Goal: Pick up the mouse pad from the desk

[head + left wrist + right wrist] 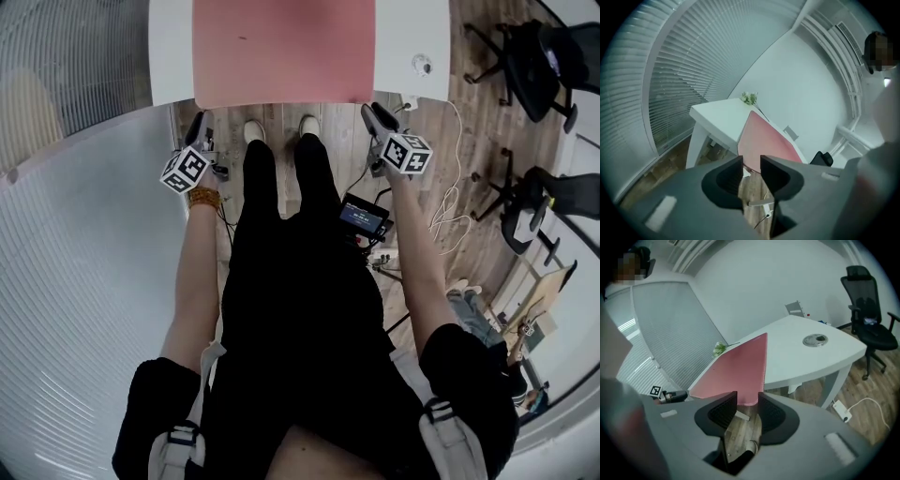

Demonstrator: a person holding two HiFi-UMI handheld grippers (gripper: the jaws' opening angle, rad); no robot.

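Note:
The pink mouse pad (281, 47) lies flat on the white desk (169, 47), and its near edge hangs slightly over the desk's front. Both grippers are held low in front of the desk, beside the person's legs, away from the pad. My left gripper (198, 120) is open, and only wooden floor shows between its jaws in the left gripper view (751, 161). My right gripper (368, 108) is open too, with an empty gap (747, 397). The pad (736, 369) shows just beyond the right gripper's jaws, and the pad (766, 140) shows ahead of the left gripper's.
A round metal fitting (423, 64) sits at the desk's right end. A small plant (749, 98) stands at the far side. Black office chairs (525, 56) and loose white cables (450, 216) are on the wooden floor at the right. Window blinds (75, 281) run along the left.

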